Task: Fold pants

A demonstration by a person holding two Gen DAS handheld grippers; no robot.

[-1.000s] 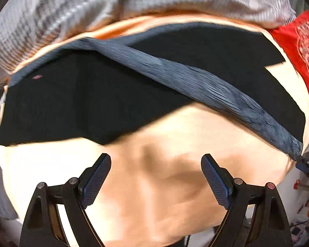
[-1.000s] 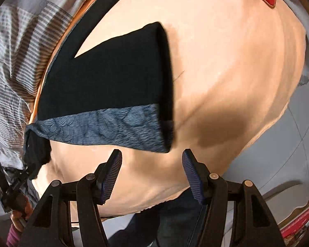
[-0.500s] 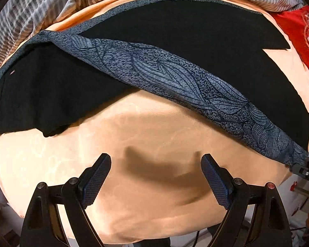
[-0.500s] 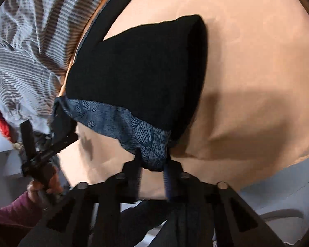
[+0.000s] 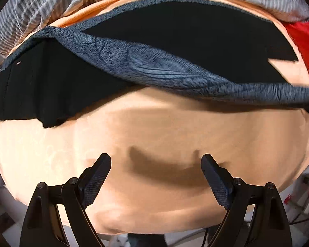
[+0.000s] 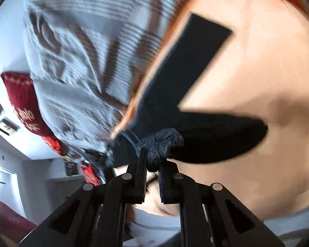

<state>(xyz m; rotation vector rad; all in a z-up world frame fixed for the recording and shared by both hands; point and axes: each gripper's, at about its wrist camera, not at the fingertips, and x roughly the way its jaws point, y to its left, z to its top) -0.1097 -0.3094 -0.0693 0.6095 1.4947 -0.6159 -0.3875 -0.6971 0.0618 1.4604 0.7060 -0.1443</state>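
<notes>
While left tool (image 5: 156,160) gapes empty, right tool (image 6: 152,160) pinches pants (image 6: 162,142).

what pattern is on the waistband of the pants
Blue-grey with a dark leaf-like line print on the waistband, unlike the plain black pants; clearest in the left wrist view.

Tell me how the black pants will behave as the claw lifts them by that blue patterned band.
Probably floppy: the pants sag from the blue patterned band, bunched in the shut right claw. Likely light, since one pinch raises that edge. They may drag over the peach sheet rather than slide freely; the left claw hangs open.
</notes>
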